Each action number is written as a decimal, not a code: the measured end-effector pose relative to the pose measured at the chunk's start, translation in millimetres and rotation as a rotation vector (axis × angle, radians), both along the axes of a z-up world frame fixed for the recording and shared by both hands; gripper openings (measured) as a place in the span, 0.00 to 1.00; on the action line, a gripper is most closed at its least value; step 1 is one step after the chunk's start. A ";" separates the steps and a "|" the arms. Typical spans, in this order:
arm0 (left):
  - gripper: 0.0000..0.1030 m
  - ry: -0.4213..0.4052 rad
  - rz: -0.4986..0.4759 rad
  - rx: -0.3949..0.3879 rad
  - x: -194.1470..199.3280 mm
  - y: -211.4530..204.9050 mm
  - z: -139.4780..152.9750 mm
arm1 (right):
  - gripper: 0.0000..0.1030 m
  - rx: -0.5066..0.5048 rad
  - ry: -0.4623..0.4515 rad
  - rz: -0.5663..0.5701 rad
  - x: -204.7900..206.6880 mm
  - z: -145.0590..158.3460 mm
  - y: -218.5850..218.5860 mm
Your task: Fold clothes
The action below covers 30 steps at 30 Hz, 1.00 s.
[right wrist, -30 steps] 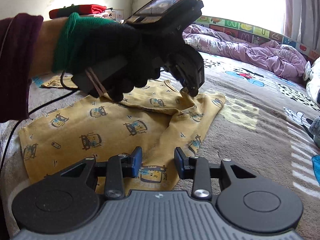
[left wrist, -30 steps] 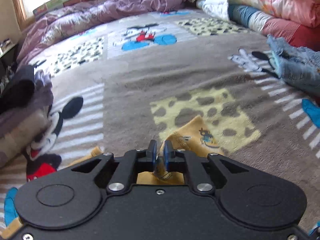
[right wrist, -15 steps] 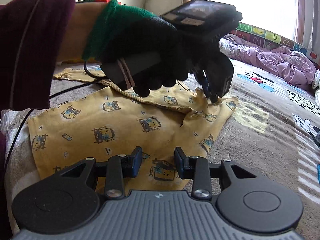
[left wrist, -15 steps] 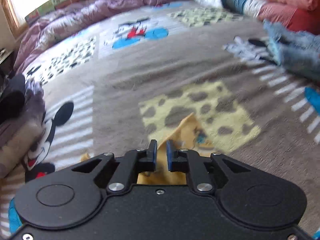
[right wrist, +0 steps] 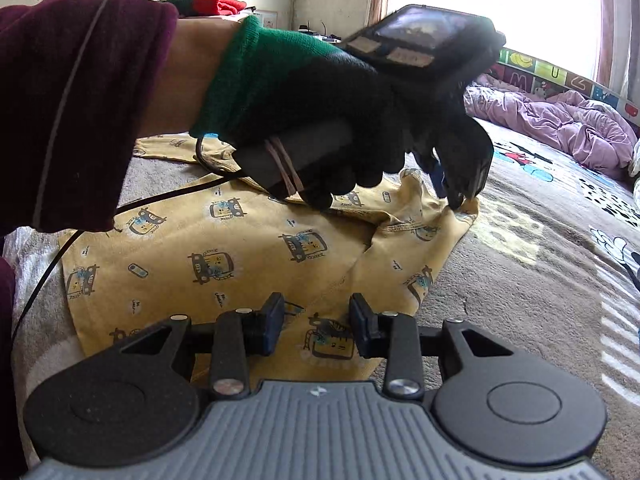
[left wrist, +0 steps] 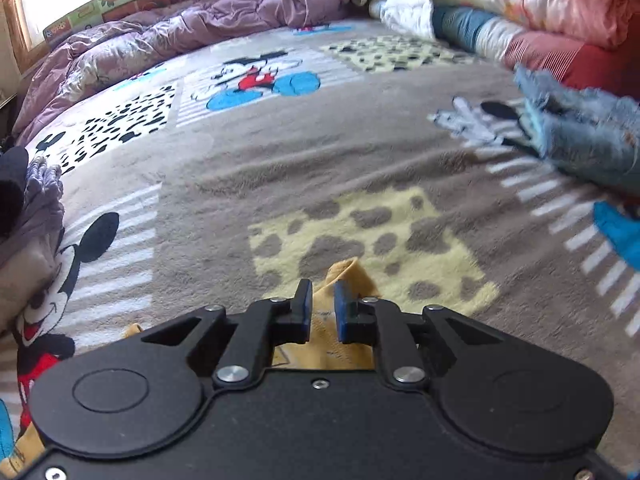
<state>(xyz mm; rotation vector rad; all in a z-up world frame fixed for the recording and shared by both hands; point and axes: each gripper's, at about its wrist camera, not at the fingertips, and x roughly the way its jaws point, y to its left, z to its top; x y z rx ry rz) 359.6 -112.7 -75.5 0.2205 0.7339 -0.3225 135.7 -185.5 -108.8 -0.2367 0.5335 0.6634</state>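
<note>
Both grippers' jaws straddle yellow garment (right wrist: 240, 256).

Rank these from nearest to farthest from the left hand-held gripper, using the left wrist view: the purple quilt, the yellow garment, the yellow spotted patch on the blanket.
1. Yellow garment: right at the left hand-held gripper, between its fingertips.
2. Yellow spotted patch: just ahead, on the blanket.
3. Purple quilt: far end of the bed, under the window.
</note>
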 end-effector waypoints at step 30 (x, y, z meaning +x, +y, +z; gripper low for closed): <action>0.11 0.078 -0.088 -0.088 -65.7 1.1 -8.9 | 0.36 0.014 -0.008 -0.001 -1.6 3.6 -3.7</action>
